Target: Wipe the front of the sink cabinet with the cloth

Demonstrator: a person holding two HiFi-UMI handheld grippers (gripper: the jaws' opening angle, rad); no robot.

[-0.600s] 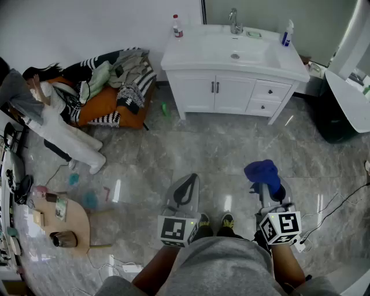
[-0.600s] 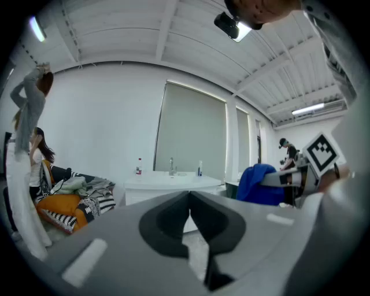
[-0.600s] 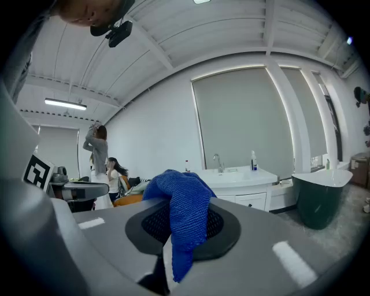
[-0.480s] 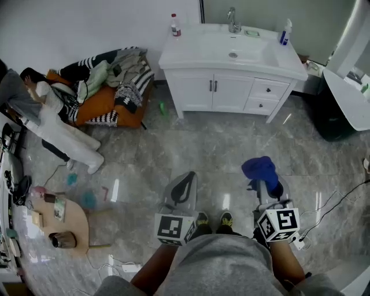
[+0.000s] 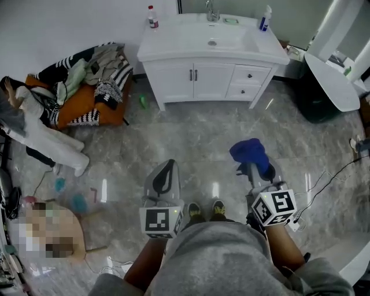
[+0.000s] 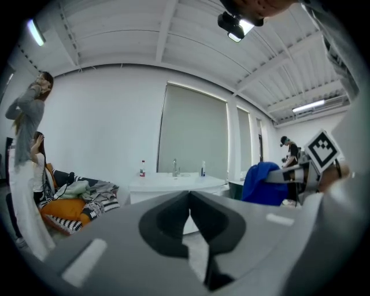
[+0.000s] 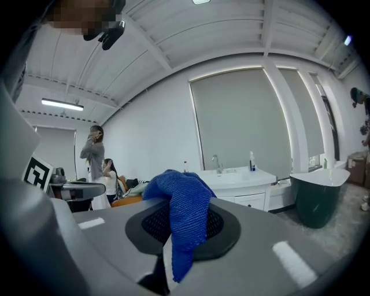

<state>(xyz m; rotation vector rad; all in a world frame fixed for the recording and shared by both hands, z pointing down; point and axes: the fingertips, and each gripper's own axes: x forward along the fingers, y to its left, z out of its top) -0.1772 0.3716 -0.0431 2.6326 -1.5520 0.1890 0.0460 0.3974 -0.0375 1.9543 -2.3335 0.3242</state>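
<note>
Blue cloth (image 5: 247, 149) sits lower right of centre in the head view, clamped in the right gripper (image 5: 253, 166). The jaws are closed on it, with the cloth bunched over the tips and a tail hanging down between them. The white sink cabinet (image 5: 207, 81) is at top centre, well apart from the cloth, with marbled floor (image 5: 196, 136) between. The left gripper (image 5: 166, 167) is lower left of centre, jaws pressed together, nothing in them. On the cabinet top: red-capped bottle (image 5: 152, 16) at the left corner, faucet (image 5: 210, 10) in the middle, dispenser (image 5: 265, 17) to the right. Orange seat (image 5: 92, 107) piled with clothes is upper left, dark tub (image 5: 315, 98) upper right.
</note>
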